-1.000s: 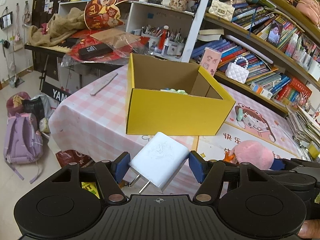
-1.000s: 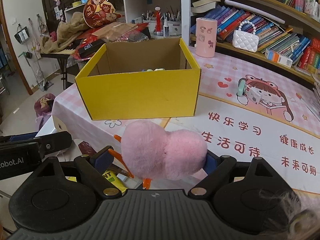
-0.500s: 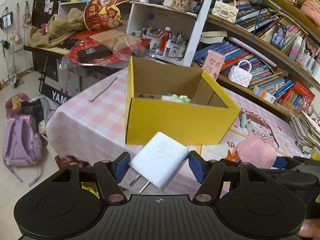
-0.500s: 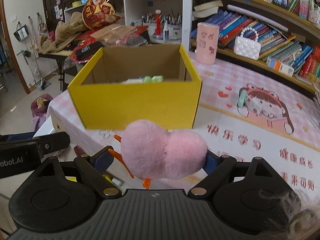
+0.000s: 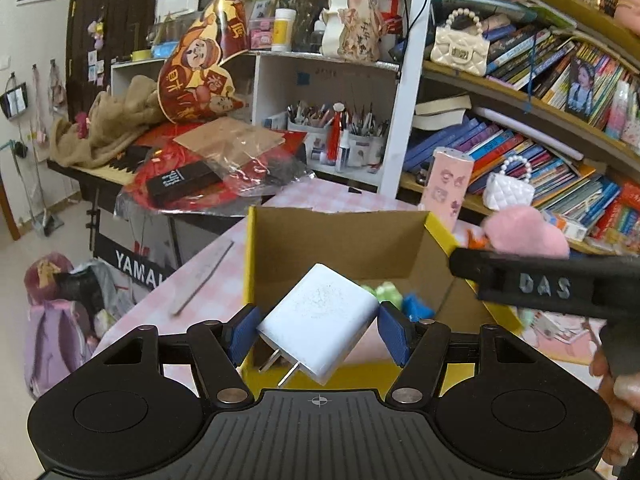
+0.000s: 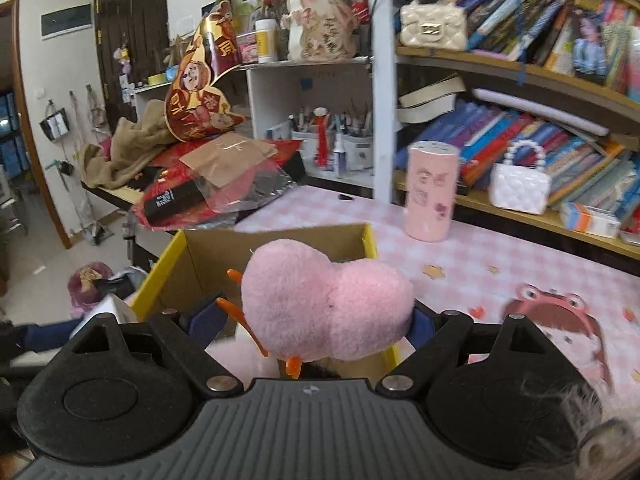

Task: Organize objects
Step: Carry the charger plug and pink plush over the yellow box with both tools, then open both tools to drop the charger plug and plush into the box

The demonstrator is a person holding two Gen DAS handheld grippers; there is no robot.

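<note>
My left gripper [image 5: 318,334] is shut on a white plug charger [image 5: 316,326] and holds it over the near edge of the open yellow cardboard box [image 5: 340,248]. Green and blue items [image 5: 396,300] lie inside the box. My right gripper [image 6: 312,322] is shut on a pink fluffy heart-shaped hair clip [image 6: 320,312] with orange teeth, held above the box [image 6: 192,260]. In the left wrist view the right gripper's arm [image 5: 552,284] crosses over the box's right side with the pink clip [image 5: 524,232].
The box stands on a pink checked tablecloth [image 6: 480,260]. A pink cup [image 6: 430,192] stands behind the box. A ruler [image 5: 204,276] lies left of it. Bookshelves [image 5: 540,152] run along the right. A cluttered keyboard piano [image 5: 132,168] is at the back left.
Both grippers have risen and moved forward from in front of the box to over its opening. Each keeps hold of its object.
</note>
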